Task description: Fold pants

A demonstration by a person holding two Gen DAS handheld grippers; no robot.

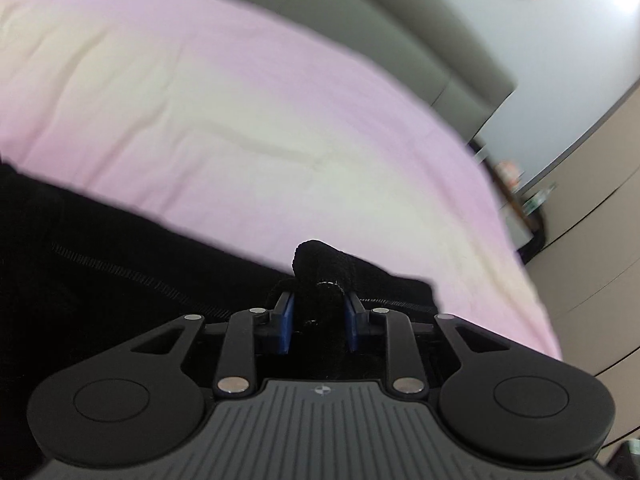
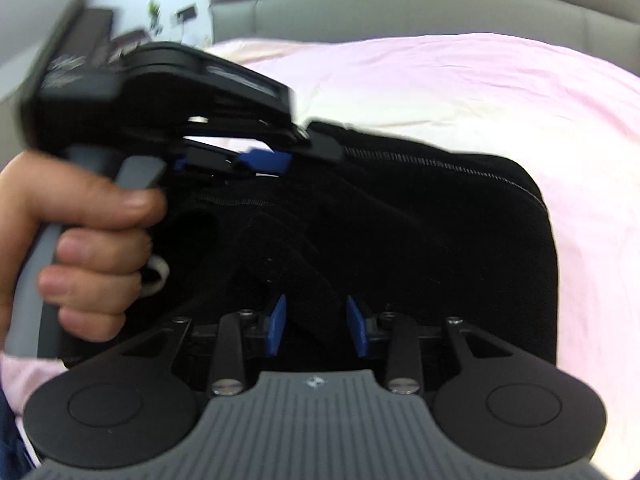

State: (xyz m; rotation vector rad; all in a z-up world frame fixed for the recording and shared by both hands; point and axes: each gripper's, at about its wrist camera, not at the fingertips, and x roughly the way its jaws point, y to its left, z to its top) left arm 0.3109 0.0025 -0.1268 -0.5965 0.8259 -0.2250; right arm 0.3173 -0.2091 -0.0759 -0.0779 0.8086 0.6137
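Observation:
Black pants (image 2: pixel 420 232) lie bunched on the pink bed sheet (image 2: pixel 480 88). In the left wrist view my left gripper (image 1: pixel 319 300) is shut on a thick fold of the pants (image 1: pixel 324 268), which bulges up between its blue pads. The rest of the pants (image 1: pixel 100 272) spreads to the left. In the right wrist view my right gripper (image 2: pixel 318 320) is shut on a band of the black fabric. The left gripper (image 2: pixel 276 160) also shows there at upper left, held in a hand (image 2: pixel 88 248), its blue pads against the pants' edge.
The pink sheet (image 1: pixel 240 112) covers the bed. A grey padded headboard (image 2: pixel 400 8) stands behind it. To the right of the bed are a pale cabinet (image 1: pixel 592 240) and small items on the floor (image 1: pixel 516 184). A dark shelf (image 2: pixel 120 36) and plant stand at upper left.

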